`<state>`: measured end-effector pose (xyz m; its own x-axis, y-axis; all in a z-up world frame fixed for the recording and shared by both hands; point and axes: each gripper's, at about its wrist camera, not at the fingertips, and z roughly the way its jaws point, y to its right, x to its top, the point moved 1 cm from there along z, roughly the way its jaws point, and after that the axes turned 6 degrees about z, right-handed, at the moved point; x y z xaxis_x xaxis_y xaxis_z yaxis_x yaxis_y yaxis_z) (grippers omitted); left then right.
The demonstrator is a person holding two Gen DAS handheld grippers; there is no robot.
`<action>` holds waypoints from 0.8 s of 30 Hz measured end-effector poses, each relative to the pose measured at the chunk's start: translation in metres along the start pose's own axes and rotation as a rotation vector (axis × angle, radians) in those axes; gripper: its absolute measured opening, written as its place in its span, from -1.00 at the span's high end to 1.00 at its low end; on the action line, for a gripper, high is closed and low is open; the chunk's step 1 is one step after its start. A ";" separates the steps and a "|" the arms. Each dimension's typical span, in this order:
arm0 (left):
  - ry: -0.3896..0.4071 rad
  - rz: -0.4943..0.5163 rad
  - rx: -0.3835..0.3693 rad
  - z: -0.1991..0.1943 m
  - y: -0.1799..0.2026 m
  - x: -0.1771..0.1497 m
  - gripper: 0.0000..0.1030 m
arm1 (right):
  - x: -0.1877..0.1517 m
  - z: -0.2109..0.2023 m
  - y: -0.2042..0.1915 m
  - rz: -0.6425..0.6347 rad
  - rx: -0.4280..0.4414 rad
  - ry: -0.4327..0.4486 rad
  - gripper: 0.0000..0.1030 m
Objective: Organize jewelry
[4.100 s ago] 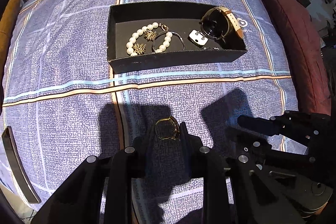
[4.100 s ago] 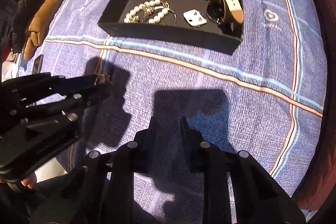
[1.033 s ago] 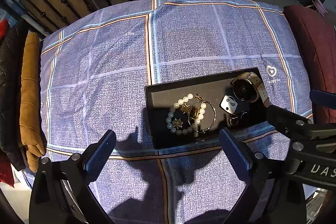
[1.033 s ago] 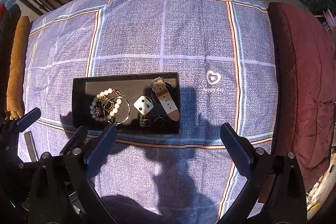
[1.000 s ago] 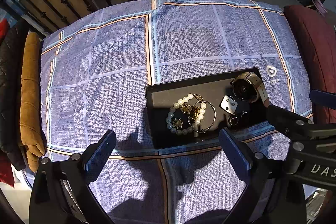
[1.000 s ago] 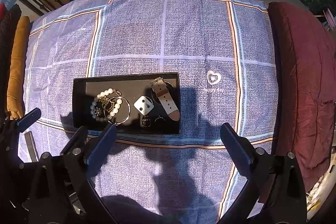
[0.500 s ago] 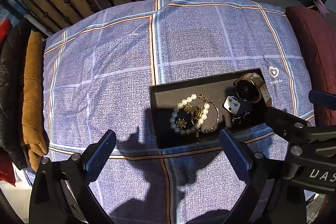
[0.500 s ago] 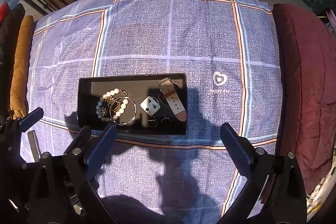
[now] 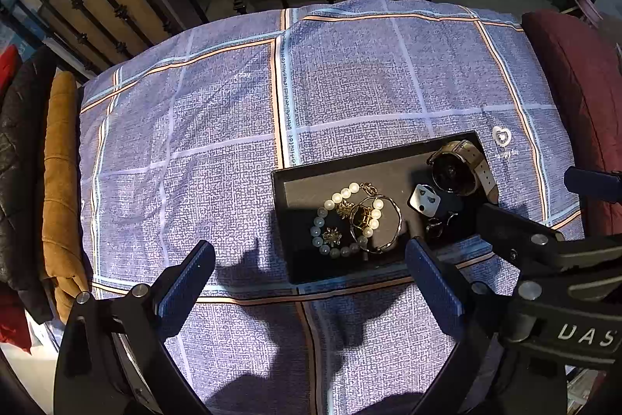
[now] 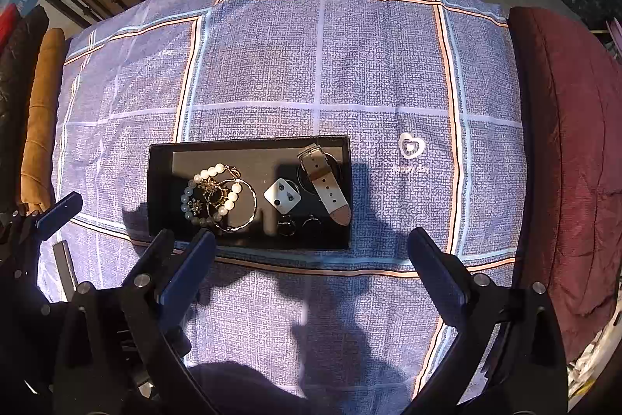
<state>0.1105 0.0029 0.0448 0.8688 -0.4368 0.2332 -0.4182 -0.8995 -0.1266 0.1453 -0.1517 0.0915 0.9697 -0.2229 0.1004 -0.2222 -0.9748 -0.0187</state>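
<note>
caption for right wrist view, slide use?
Both grippers open above the bedspread; black tray holds pearl bracelet, earring card, rings, watch.

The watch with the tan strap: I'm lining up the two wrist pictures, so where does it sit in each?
Left wrist view: the watch sits right of centre, in the far right corner of the black tray.
Right wrist view: the watch sits near the middle, at the tray's right end, strap running toward the camera.
Shared landmark: the white heart logo on the bedspread, just right of the tray.
</note>
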 end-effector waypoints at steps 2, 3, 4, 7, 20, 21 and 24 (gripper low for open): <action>-0.004 0.001 0.004 0.001 0.000 0.000 -0.87 | 0.000 0.001 0.000 0.001 0.003 -0.003 -0.89; -0.006 0.002 0.007 0.002 0.000 0.001 -0.87 | 0.000 0.001 0.000 0.000 0.001 -0.004 -0.89; -0.007 0.002 0.009 0.002 0.000 0.001 -0.87 | 0.001 0.001 0.000 0.000 -0.001 -0.005 -0.89; -0.003 0.007 0.027 0.003 0.000 0.002 -0.87 | 0.001 0.002 0.001 -0.001 0.000 -0.006 -0.89; 0.012 0.016 0.045 0.005 0.000 0.008 -0.87 | 0.006 0.009 0.000 -0.012 -0.001 -0.024 -0.89; 0.012 0.015 0.047 0.005 -0.001 0.009 -0.87 | 0.006 0.010 -0.001 -0.012 -0.002 -0.024 -0.89; 0.012 0.019 0.049 0.006 -0.001 0.009 -0.87 | 0.008 0.010 -0.001 -0.010 0.001 -0.025 -0.89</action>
<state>0.1205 0.0000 0.0408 0.8577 -0.4537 0.2419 -0.4206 -0.8897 -0.1777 0.1543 -0.1530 0.0824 0.9742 -0.2129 0.0752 -0.2120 -0.9771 -0.0191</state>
